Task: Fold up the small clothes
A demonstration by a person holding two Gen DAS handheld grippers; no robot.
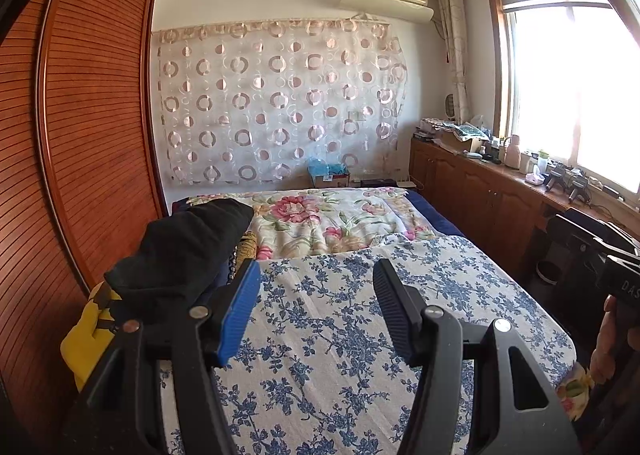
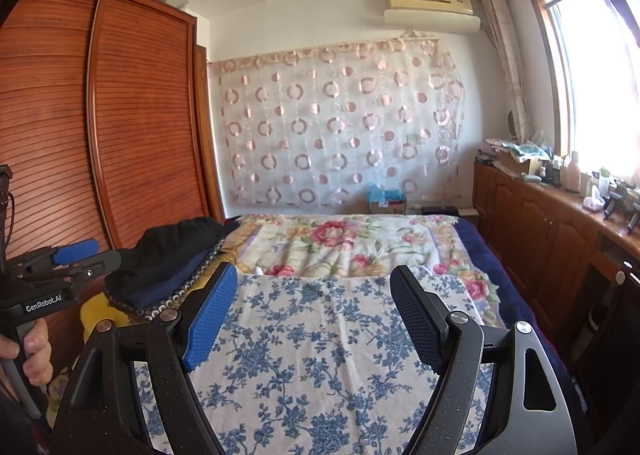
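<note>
Small clothes (image 1: 188, 251) sit piled at the bed's (image 1: 360, 335) left edge by the wardrobe (image 1: 80, 135); our left gripper (image 1: 316, 307) and right gripper (image 2: 312, 315) hover with fingers wide, holding nothing. Risk: grabbing several layers, dragging the pile off.

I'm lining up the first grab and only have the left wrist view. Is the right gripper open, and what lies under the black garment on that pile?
Observer: The right gripper is open and holds nothing, with its jaws wide above the blue floral cloth.
Operator: And the pile?
Observer: Under the black garment there is a navy garment, then a fabric with ringed dots.
Operator: How does my left gripper look from outside?
Observer: The left gripper points toward the pile, and a hand grips its handle below.
</note>
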